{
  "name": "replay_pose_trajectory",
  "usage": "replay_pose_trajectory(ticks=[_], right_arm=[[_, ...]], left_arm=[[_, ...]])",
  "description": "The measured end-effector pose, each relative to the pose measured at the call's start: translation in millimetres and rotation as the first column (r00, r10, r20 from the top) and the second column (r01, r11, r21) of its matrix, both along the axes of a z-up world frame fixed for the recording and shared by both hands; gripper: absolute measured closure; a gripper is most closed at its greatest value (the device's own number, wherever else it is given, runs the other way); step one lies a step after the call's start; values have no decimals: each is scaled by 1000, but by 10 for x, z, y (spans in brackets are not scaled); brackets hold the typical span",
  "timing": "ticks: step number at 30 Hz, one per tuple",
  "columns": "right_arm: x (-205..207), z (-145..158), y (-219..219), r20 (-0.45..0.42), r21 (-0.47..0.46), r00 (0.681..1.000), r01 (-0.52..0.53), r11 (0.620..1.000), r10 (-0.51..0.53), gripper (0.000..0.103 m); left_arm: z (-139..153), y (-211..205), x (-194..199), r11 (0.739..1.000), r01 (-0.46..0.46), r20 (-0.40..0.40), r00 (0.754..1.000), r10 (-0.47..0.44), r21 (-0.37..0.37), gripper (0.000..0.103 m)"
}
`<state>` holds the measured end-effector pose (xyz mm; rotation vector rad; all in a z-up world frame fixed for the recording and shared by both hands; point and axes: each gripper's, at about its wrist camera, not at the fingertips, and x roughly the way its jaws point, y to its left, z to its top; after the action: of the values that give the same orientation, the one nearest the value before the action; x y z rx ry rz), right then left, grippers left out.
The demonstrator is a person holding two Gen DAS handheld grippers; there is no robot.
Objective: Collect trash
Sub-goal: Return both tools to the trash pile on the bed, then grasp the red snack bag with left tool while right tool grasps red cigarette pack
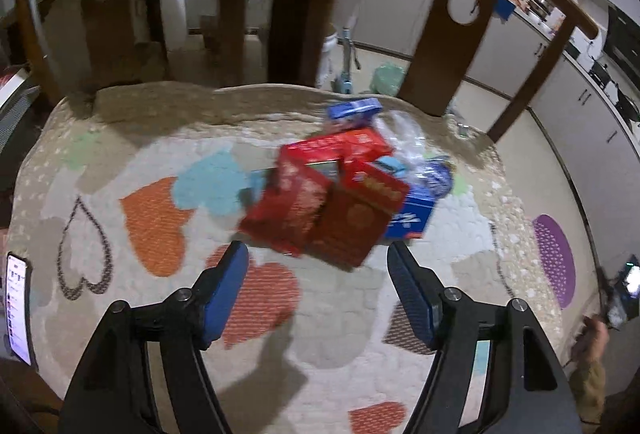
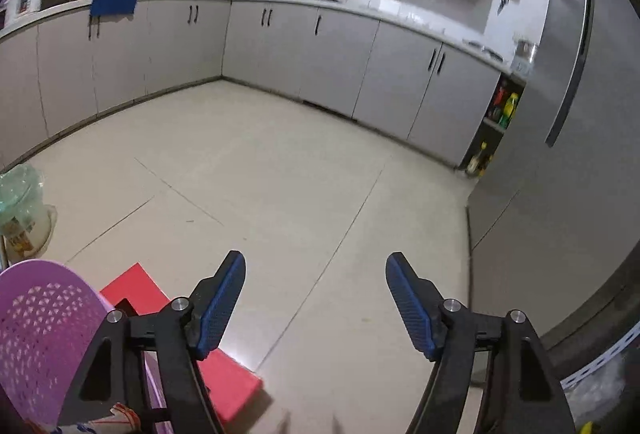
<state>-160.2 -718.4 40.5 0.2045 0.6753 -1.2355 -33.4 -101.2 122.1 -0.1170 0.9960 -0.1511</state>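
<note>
Heart-patterned chair cushion (image 1: pixel 160 314) carries pile: red boxes (image 1: pixel 316 210), blue cartons (image 1: pixel 412 214), clear wrapper (image 1: pixel 408 138), toward far-right edge.

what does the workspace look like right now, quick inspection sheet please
surface: quilted heart-print cushion on a wooden chair.
job's things: pile of red boxes, blue packets and clear plastic on the cushion, blurred.
clutter: phone at the cushion's left edge.
grippers: left gripper open, just short of the pile; right gripper open, empty, over bare floor.
cables: nothing seen.
surroundings: purple perforated basket, red flat item on the floor, grey kitchen cabinets, green-bagged bin.
</note>
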Motion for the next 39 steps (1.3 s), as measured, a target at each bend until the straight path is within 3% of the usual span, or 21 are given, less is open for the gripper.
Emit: replay_pose_trajectory(ticks=[6,8,10,12,14,17,18,22,25,28,30,36,39], right_arm=[[-256,721,540,103,-39,982,-152,988,155,25],[-248,972,826,156,-50,954,-251,967,256,21],[-179,1182,1187,211,-79,898,-378,923,386,14],[-16,1280,1553,250,-66,816,-523,850,522,7],[171,1242,1836,274,29,748,-635,772,604,7],[564,1049,2373,296,215,628,-778,591,719,9],[629,999,2494,295,242,609,-793,559,736,13],[927,772,3202,331,337,480,-864,373,813,24],[1079,673,3524,366,379,418,-883,278,831,28],[1213,605,3787,411,409,382,-889,207,827,29],[1281,566,3920,422,425,376,-886,186,825,29],[1570,433,4233,415,466,367,-872,152,832,29],[1692,346,4413,355,472,355,-866,162,865,29]], left_arm=[[-183,252,54,1000,14,-13,1000,-14,-21,31],[-240,308,119,999,29,-11,1000,-29,-20,29],[-316,352,223,999,43,-15,999,-43,-10,28],[-394,372,313,998,59,-15,998,-59,-10,27],[-488,345,408,996,88,-22,996,-89,-8,27],[-575,244,496,990,138,-21,990,-138,0,27],[-593,201,515,988,156,-17,988,-156,7,27],[-657,-7,613,971,236,7,972,-237,40,27],[-756,-89,689,965,258,-4,966,-258,37,28],[-768,-37,679,970,241,-22,970,-241,8,73],[-783,63,636,973,223,-41,973,-226,-63,75],[-785,372,317,980,164,-66,983,-172,-109,75],[-741,496,95,982,153,-67,985,-161,-108,75]])
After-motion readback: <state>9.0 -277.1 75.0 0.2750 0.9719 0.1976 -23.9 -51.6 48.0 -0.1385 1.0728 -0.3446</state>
